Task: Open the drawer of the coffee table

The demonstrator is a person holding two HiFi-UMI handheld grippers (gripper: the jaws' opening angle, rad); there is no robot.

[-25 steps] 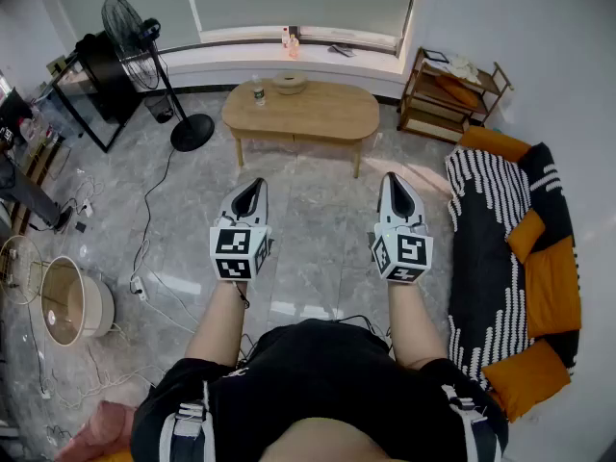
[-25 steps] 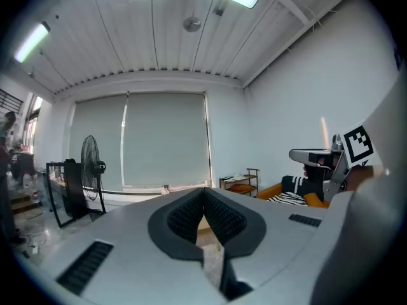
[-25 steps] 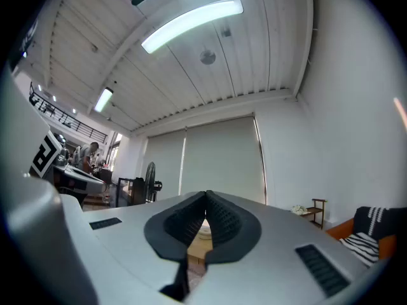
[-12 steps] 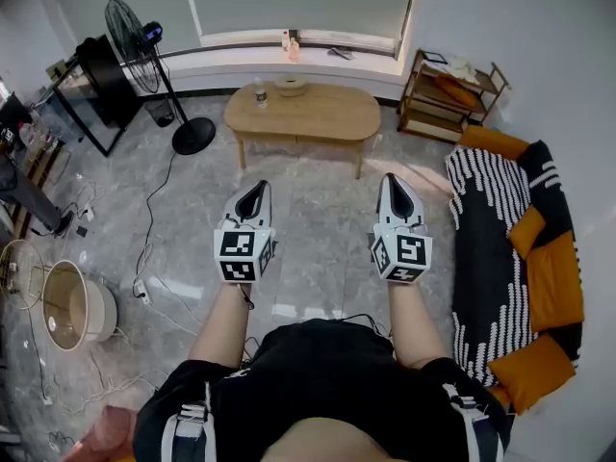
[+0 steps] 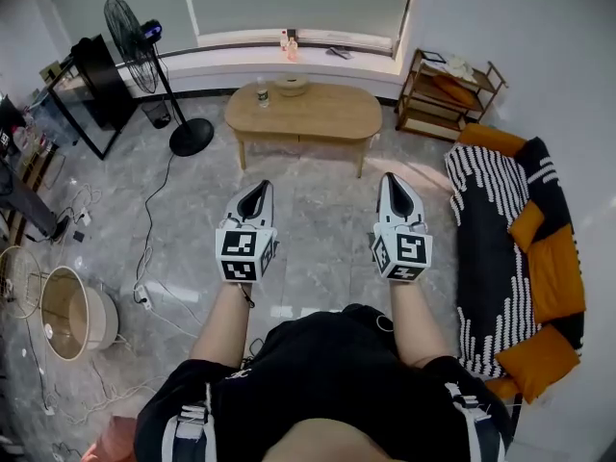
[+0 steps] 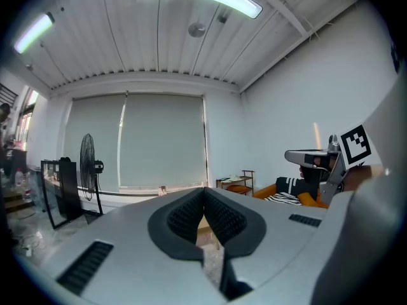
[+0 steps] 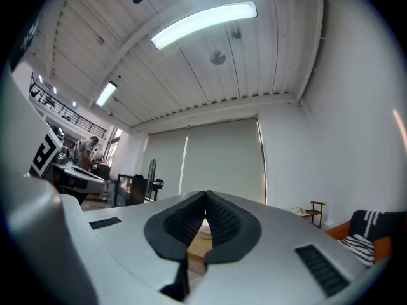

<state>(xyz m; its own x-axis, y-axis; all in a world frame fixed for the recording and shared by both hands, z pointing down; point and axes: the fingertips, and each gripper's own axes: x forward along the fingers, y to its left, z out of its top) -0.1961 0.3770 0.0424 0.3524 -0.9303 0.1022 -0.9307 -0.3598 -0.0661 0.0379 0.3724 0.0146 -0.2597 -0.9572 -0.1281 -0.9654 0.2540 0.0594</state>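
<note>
The oval wooden coffee table (image 5: 303,112) stands under the window at the far side of the room, a drawer front (image 5: 296,139) showing under its near edge. My left gripper (image 5: 262,187) and right gripper (image 5: 391,178) are held side by side over the grey floor, well short of the table, both pointing toward it. Both are shut with nothing between the jaws. In the left gripper view the left gripper's tips (image 6: 204,190) meet; a sliver of table shows behind them. In the right gripper view the right gripper's tips (image 7: 206,194) meet too.
On the table sit a bottle (image 5: 258,90) and a round basket (image 5: 291,85). A standing fan (image 5: 144,46) and its floor cable (image 5: 154,219) are at the left, a wooden shelf (image 5: 445,94) at the right, a striped sofa with orange cushions (image 5: 515,258) along the right wall.
Both grippers have shifted slightly forward with the person, and the table sits a little nearer in the head view. The jaws stayed shut.
</note>
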